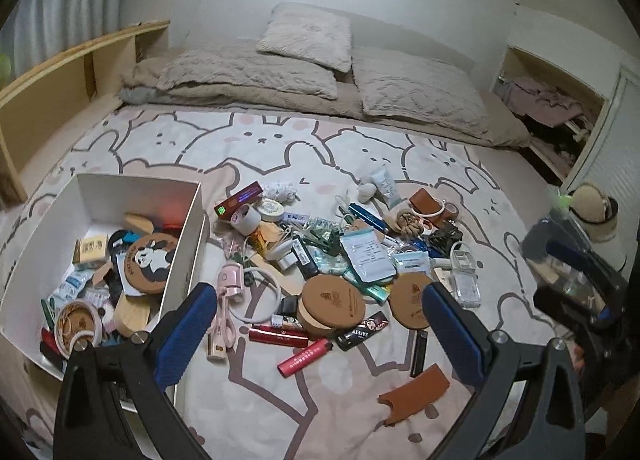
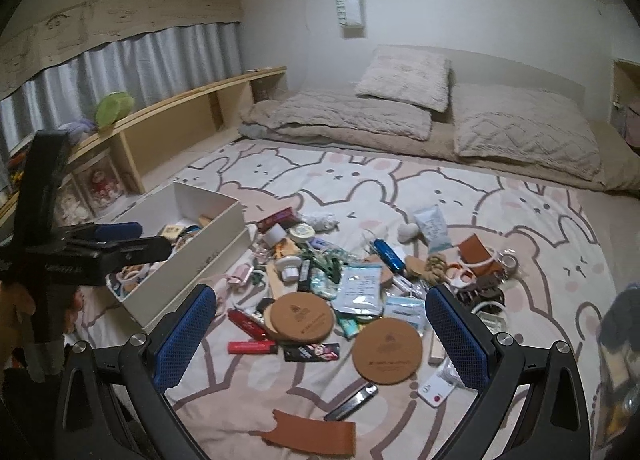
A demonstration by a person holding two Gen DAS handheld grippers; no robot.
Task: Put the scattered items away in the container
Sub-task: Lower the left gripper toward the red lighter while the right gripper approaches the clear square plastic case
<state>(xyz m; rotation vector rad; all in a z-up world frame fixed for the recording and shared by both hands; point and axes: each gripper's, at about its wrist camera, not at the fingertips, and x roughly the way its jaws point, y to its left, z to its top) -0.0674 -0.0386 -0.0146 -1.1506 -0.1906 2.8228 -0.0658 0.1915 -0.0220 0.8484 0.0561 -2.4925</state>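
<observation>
Both grippers are hanging over the bed (image 1: pixel 304 412) with its bunny-print cover, nothing in either one. The left gripper (image 1: pixel 320 324) has its blue-padded fingers (image 1: pixel 188 324) spread wide and empty. The right gripper (image 2: pixel 320 332) is just as wide open and also holds nothing.

The white box (image 1: pixel 182 244) sits ahead and to the left of the left gripper, its near corner just beside the left finger. It already has a fair bit in it, including a panda coaster (image 1: pixel 150 262) and a roll of tape (image 1: pixel 76 324). From the right gripper the same box (image 2: pixel 208 256) is further off to the left, and the other gripper (image 2: pixel 120 238) hangs over it.

The pile of loose stuff (image 1: pixel 340 252) lies straight ahead of both grippers. Between the left gripper's fingers: a stack of round cork coasters (image 1: pixel 332 300), a red lighter (image 1: pixel 306 356), a dark red tube (image 1: pixel 278 334), and a pink eyelash curler (image 1: pixel 224 308) right by the left finger. A single cork coaster (image 1: pixel 412 300) sits just inside the right finger, and a brown leather piece (image 1: pixel 416 390) lies nearest, low to the right.

For the right gripper, a cork coaster (image 2: pixel 386 350) is pretty much dead centre between the fingers.
</observation>
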